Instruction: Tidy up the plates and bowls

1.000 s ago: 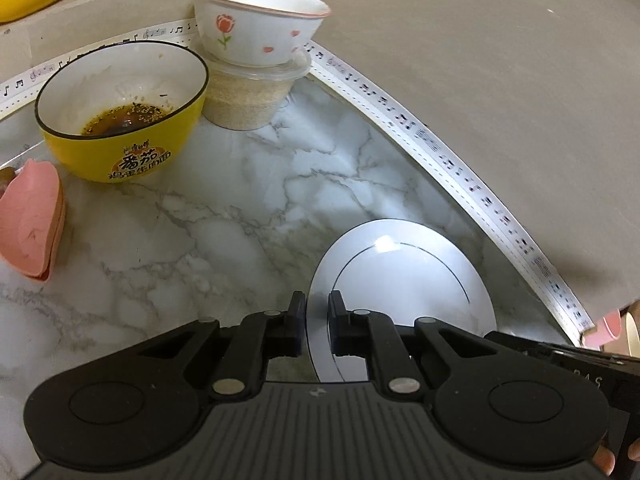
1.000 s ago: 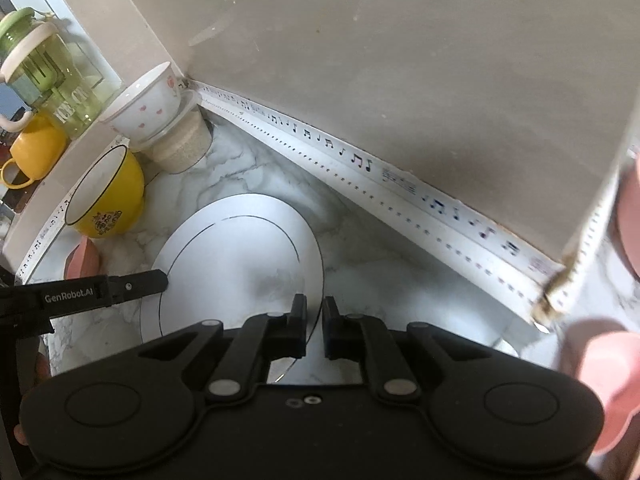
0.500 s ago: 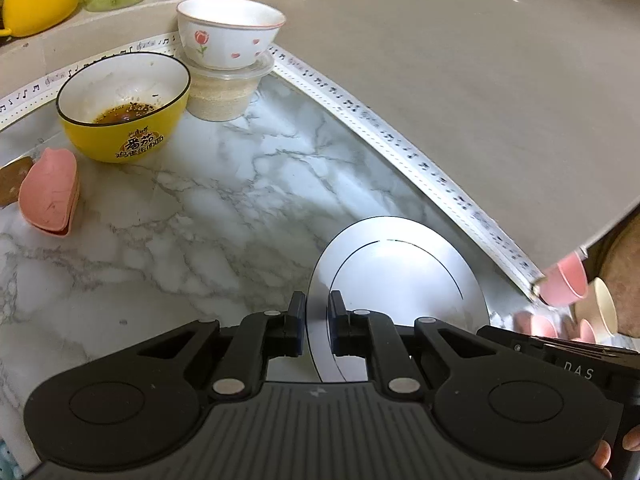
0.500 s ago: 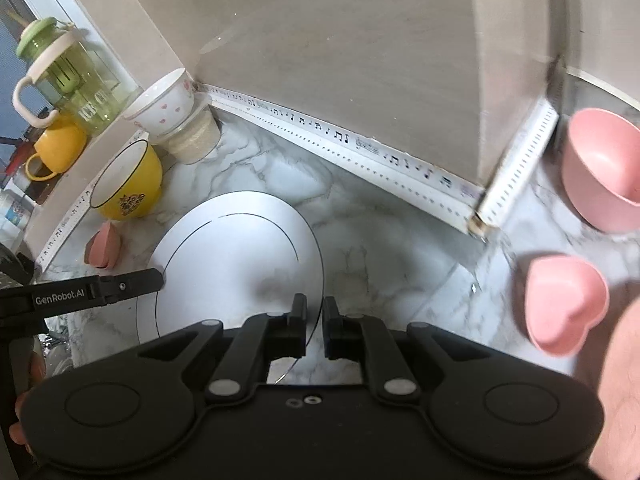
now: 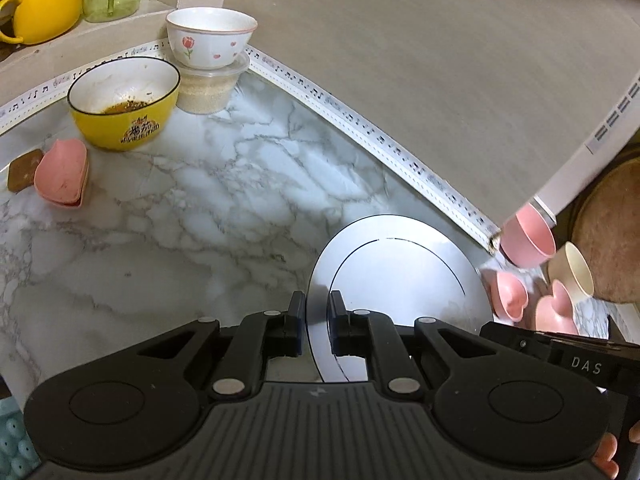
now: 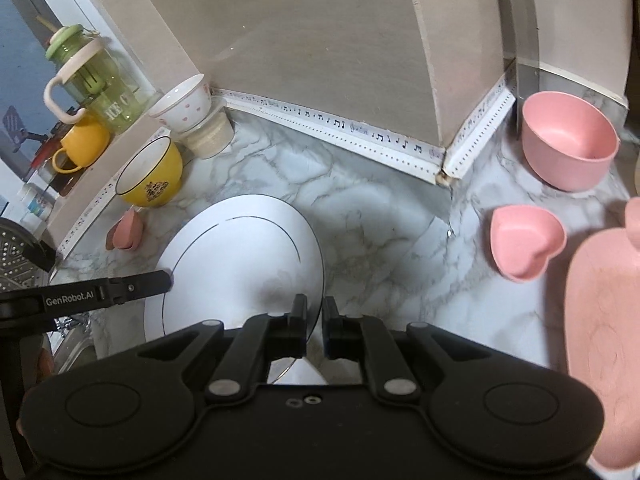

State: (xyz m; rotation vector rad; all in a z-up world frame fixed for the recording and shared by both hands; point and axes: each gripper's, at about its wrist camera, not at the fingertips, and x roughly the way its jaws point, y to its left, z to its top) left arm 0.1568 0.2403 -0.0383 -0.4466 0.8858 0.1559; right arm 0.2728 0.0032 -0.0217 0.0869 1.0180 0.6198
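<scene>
Marble counter (image 6: 372, 224) runs into a wall corner, and above it the white plate (image 6: 240, 256) hangs level, its left rim pinched by the left gripper (image 5: 316, 320) and its right rim by the right gripper (image 6: 314, 320), pink dishes (image 6: 524, 242) rightward.

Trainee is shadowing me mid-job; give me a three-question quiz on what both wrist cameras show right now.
1. True or false: the white plate is gripped at its rim by both the left gripper and the right gripper.
2. What sits directly under the white tulip bowl?
A. the yellow bowl
B. a lidded plastic container
C. a pink heart dish
3. Fill in: the yellow bowl holds brown ____ at its bottom.

Key: 1 true; 2 B; 3 residue (leftover sauce).
</scene>
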